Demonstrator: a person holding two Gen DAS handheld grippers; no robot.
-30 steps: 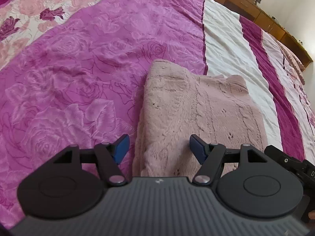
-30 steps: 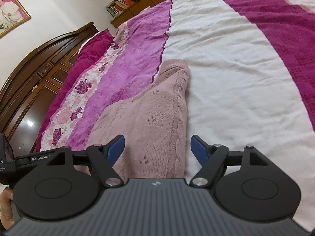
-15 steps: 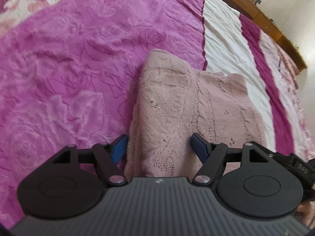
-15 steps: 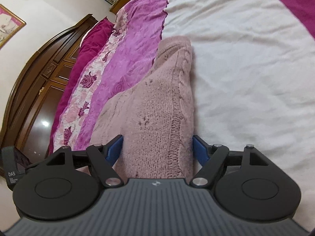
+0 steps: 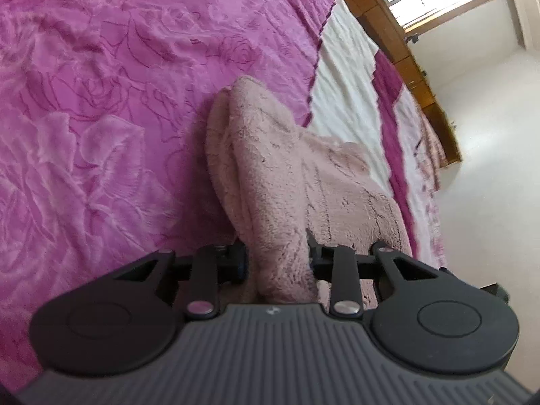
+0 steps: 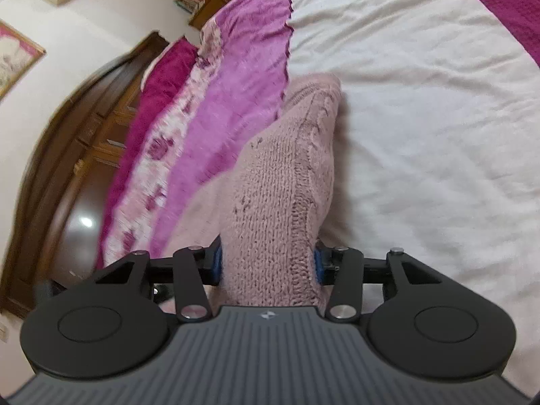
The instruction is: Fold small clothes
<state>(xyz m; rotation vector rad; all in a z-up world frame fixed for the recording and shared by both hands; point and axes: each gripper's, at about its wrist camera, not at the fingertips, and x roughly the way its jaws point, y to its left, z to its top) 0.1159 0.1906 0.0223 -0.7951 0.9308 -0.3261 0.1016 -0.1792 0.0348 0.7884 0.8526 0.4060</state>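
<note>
Bed (image 5: 101, 135) covered by striped spread: magenta rose-pattern band, white band (image 6: 422, 118), dark magenta stripes, floral strip near the headboard (image 6: 84, 155). Pink knit garment (image 5: 290, 182) lay across the magenta–white seam, near end bunched up off the spread.

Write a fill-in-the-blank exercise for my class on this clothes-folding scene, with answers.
1. Both grippers are closing on a pink knitted ____.
2. It lies on a ____.
3. In the right wrist view, the cloth right of the garment is ____.
4. In the left wrist view, light enters through a ____.

Answers: garment; bed; white; window
</note>
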